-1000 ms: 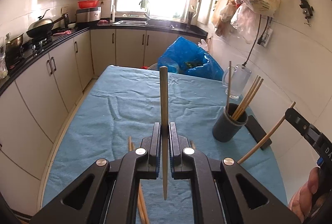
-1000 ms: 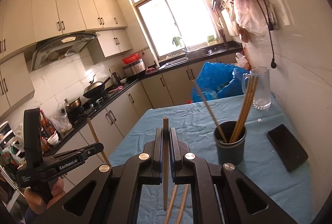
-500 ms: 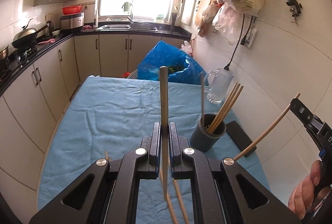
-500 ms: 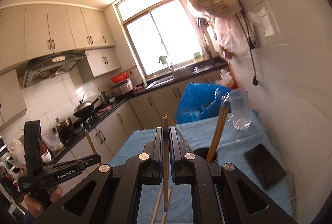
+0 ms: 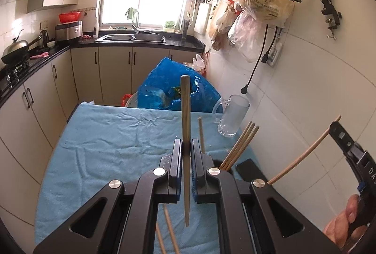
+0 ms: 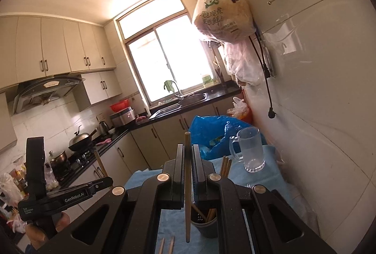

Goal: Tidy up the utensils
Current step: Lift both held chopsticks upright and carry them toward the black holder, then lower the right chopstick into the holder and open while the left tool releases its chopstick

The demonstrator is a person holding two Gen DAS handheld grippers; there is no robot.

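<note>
The left gripper (image 5: 186, 155) is clamping one chopstick (image 5: 185, 127) upright above the blue-clothed surface (image 5: 105, 136). The right gripper (image 6: 186, 160) is pinching another chopstick (image 6: 187, 185) above the dark holder cup (image 6: 206, 228), which is already holding several chopsticks (image 5: 239, 146); two more (image 6: 166, 245) are lying on the cloth.

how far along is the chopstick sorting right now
Partway. Several chopsticks already stand in the dark holder cup. In hand: the left gripper and the right gripper each clamp one chopstick, upright. Left to do: drop both into the cup, then collect the loose chopsticks lying on the blue cloth.
</note>
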